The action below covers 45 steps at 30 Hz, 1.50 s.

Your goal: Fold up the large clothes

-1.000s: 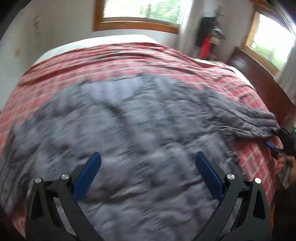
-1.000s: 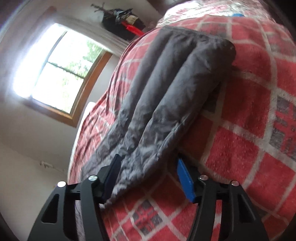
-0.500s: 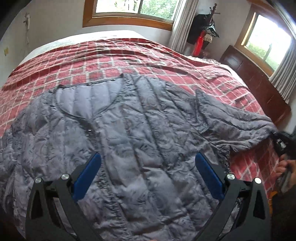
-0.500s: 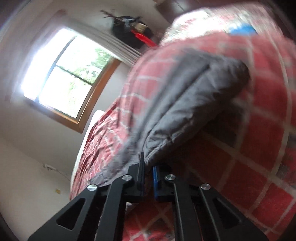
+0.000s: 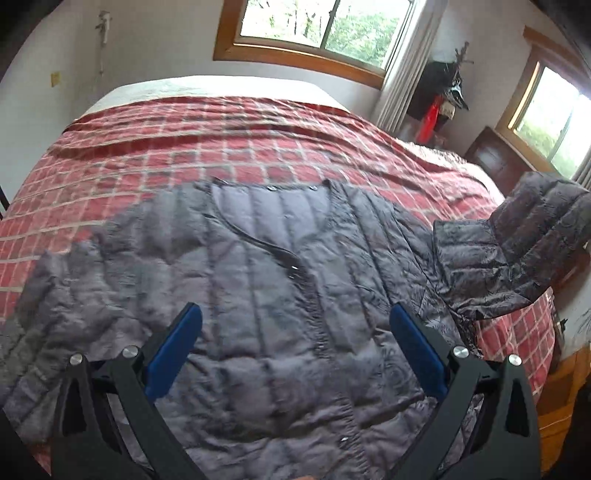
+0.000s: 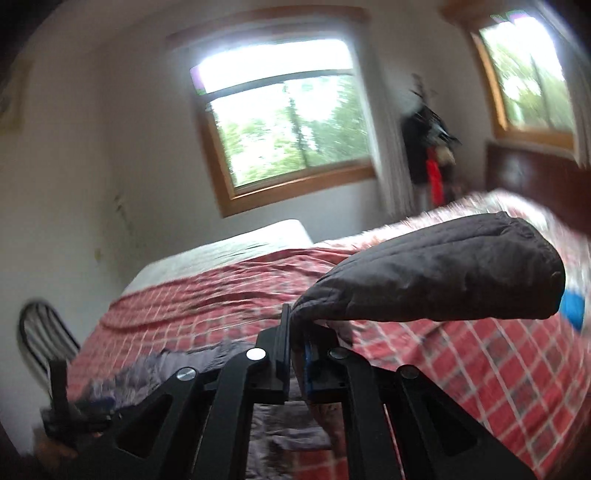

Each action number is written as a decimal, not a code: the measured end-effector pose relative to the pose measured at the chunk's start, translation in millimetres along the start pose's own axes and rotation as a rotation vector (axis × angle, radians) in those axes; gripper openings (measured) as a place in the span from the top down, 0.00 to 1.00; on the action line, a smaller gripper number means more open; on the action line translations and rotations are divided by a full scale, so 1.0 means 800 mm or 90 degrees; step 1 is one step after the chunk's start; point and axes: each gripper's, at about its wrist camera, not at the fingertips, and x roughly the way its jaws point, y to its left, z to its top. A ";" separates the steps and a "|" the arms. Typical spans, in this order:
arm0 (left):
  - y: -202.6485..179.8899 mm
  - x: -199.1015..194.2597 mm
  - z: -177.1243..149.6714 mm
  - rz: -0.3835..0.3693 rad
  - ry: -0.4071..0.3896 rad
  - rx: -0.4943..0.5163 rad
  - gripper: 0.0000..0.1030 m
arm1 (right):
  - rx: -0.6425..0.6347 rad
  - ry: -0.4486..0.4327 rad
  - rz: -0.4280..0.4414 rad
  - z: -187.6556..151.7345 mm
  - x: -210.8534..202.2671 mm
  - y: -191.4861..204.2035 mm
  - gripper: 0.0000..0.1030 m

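Observation:
A grey quilted jacket point(image 5: 266, 295) lies front-up and spread flat on a bed with a red plaid cover point(image 5: 258, 147). My left gripper point(image 5: 295, 343) is open and empty, hovering above the jacket's lower front. The jacket's right sleeve point(image 5: 517, 251) is lifted off the bed at the right side. In the right wrist view my right gripper point(image 6: 295, 343) is shut on the cuff of that sleeve point(image 6: 443, 280), which hangs raised above the cover point(image 6: 480, 369). The jacket's body point(image 6: 184, 369) shows low at the left.
The bed's far end has a white sheet point(image 5: 207, 88) below a window point(image 5: 314, 29). A dark wooden dresser point(image 5: 498, 158) stands right of the bed. A chair point(image 6: 40, 336) stands at the left. A blue object point(image 6: 572, 310) lies on the cover.
My right gripper closed on the sleeve cuff and lifted it off the bed, swinging the sleeve up. My left gripper stayed open above the jacket, its view tilting upward.

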 end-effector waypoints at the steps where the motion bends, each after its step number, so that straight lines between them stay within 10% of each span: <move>1: 0.006 -0.006 0.001 -0.002 0.001 -0.001 0.03 | -0.021 0.002 0.002 -0.003 -0.001 0.018 0.95; 12: 0.077 -0.040 0.002 0.012 -0.010 -0.040 0.03 | -0.487 0.042 -0.021 -0.149 0.062 0.278 0.95; 21: 0.124 -0.015 -0.017 0.002 0.034 -0.103 0.03 | -0.722 0.129 -0.002 -0.307 0.105 0.350 0.93; 22: 0.128 -0.010 -0.021 -0.007 0.040 -0.111 0.03 | -0.728 0.137 0.007 -0.312 0.105 0.351 0.90; 24: 0.135 0.000 -0.026 -0.035 0.057 -0.139 0.03 | -0.746 0.133 0.016 -0.321 0.098 0.353 0.50; 26: 0.143 0.012 -0.030 -0.058 0.083 -0.176 0.03 | -0.749 0.107 0.011 -0.320 0.085 0.349 0.39; 35: 0.154 -0.002 -0.085 -0.041 0.158 -0.235 0.03 | -0.648 0.098 0.042 -0.303 0.026 0.313 0.33; 45: 0.182 -0.020 -0.105 -0.143 0.119 -0.382 0.03 | -0.575 0.063 0.092 -0.292 -0.042 0.300 0.28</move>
